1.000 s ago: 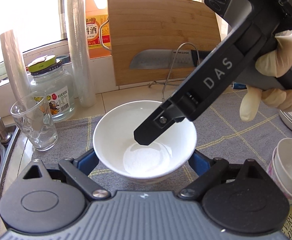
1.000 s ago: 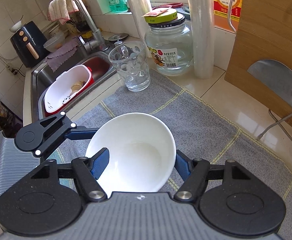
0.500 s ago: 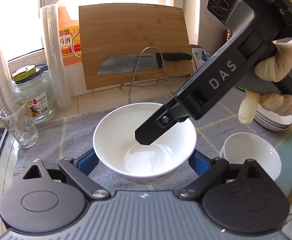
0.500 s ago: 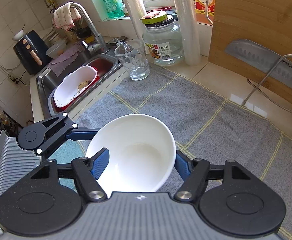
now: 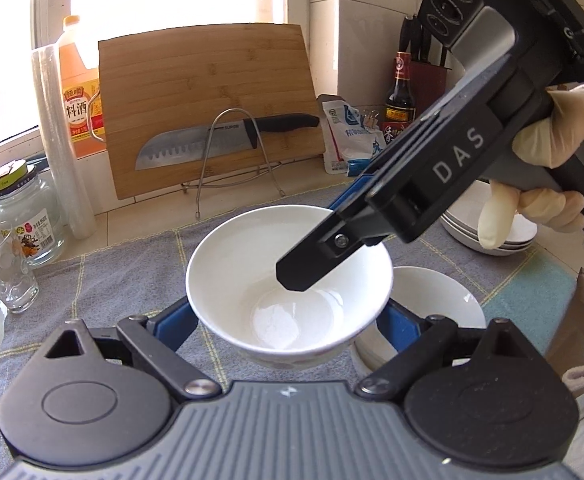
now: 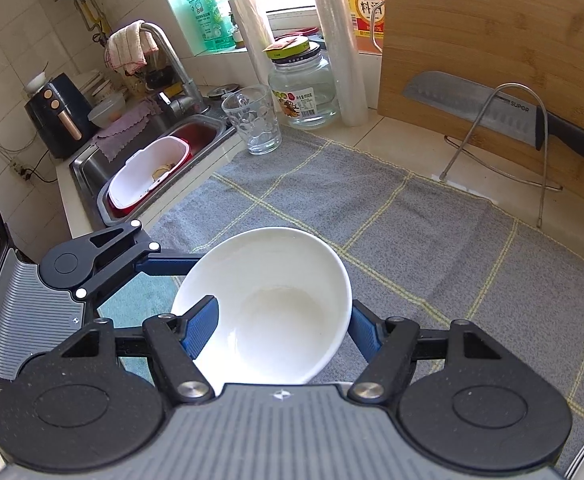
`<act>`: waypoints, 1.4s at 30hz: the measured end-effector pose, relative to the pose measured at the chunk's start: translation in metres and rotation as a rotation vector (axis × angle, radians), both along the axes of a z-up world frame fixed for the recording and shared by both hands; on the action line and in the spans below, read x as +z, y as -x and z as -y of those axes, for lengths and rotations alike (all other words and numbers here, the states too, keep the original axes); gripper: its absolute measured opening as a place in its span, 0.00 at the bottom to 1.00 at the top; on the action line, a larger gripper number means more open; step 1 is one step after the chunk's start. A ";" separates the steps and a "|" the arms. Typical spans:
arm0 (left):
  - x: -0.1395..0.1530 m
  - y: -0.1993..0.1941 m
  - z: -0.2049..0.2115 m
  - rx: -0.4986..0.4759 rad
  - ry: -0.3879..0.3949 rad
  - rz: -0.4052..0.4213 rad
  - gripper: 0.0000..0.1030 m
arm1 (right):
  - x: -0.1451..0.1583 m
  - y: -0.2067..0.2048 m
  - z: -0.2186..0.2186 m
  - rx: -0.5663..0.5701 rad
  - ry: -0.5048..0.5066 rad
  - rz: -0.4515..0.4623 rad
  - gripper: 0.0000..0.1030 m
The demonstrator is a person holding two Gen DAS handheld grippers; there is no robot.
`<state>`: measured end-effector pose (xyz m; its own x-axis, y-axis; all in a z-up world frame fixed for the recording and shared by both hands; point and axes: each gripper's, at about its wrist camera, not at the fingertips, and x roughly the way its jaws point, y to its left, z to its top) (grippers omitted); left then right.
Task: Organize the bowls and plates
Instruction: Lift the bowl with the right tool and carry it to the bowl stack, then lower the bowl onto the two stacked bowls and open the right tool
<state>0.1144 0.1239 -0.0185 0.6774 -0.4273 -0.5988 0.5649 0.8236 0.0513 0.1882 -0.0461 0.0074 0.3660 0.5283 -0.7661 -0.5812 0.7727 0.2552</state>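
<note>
A white bowl [image 5: 252, 280] is held above the grey cloth by both grippers. My left gripper [image 5: 288, 320] clasps it on both sides of its body. My right gripper [image 6: 284, 324] is shut on the bowl [image 6: 284, 280] with one finger inside the rim and one outside; in the left wrist view its finger [image 5: 311, 264] reaches into the bowl. A second white bowl [image 5: 439, 300] sits on the cloth just right of and below the held one. A stack of white plates [image 5: 487, 236] lies at the far right behind the gloved hand.
A grey checked cloth [image 6: 371, 208] covers the counter. A drinking glass [image 6: 254, 122], a glass jar [image 6: 303, 88], a film roll [image 6: 339, 48], a cutting board [image 5: 208, 112] with a knife [image 5: 220, 140] on a wire stand line the back. A sink [image 6: 148, 168] lies to the left.
Both grippers have carried the bowl to the right along the counter. The glass and jar slid away left, and the second bowl and the plates came into view beside the held bowl.
</note>
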 end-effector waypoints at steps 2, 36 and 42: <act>0.001 0.003 0.007 -0.018 0.000 0.002 0.92 | 0.001 0.006 0.007 -0.011 0.000 0.005 0.73; -0.022 0.027 0.063 -0.171 -0.014 -0.067 0.92 | -0.018 0.058 0.073 -0.142 0.017 -0.044 0.73; -0.026 0.026 0.062 -0.170 -0.031 -0.079 0.92 | -0.022 0.057 0.070 -0.130 0.033 -0.043 0.73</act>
<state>0.0886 0.0617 -0.0444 0.5476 -0.5124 -0.6614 0.6991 0.7146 0.0252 0.1312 -0.1160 -0.0151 0.3961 0.4528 -0.7988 -0.4646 0.8492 0.2509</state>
